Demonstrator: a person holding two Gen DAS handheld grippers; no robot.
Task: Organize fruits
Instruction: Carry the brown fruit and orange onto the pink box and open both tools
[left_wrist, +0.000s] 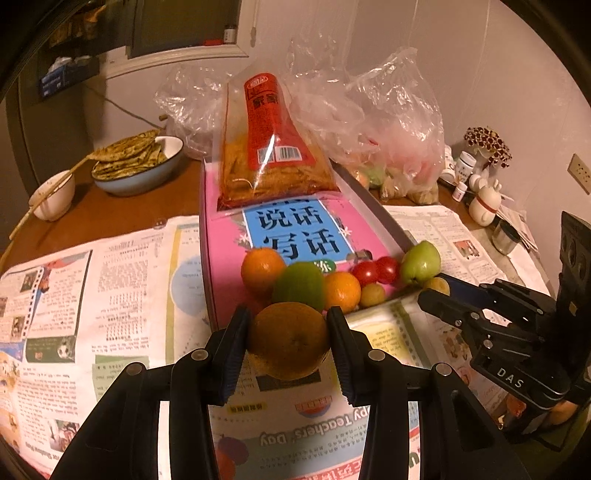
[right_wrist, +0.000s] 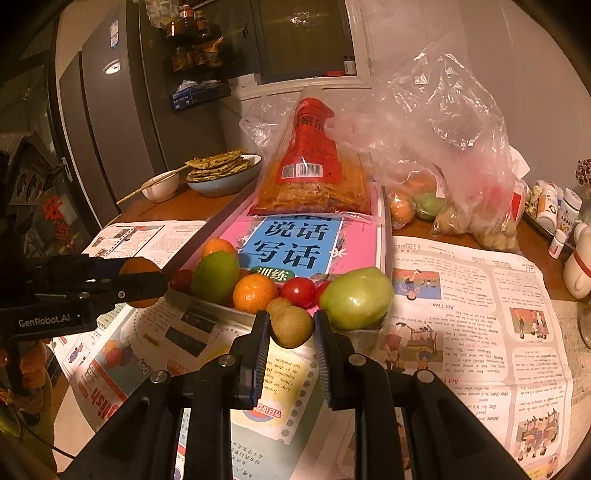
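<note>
Jaws of left gripper clamp an orange; right gripper pinches a small brown fruit. Tray of fruit lies at twelve o'clock of both, just beyond the fingertips.

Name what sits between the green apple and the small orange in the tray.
Two red tomatoes lie between the green apple and the small orange, seen in the left wrist view.

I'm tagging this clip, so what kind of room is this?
Most likely a home kitchen or dining corner: a grey fridge, a bowl of flatbreads and newspaper spread over the table.
</note>
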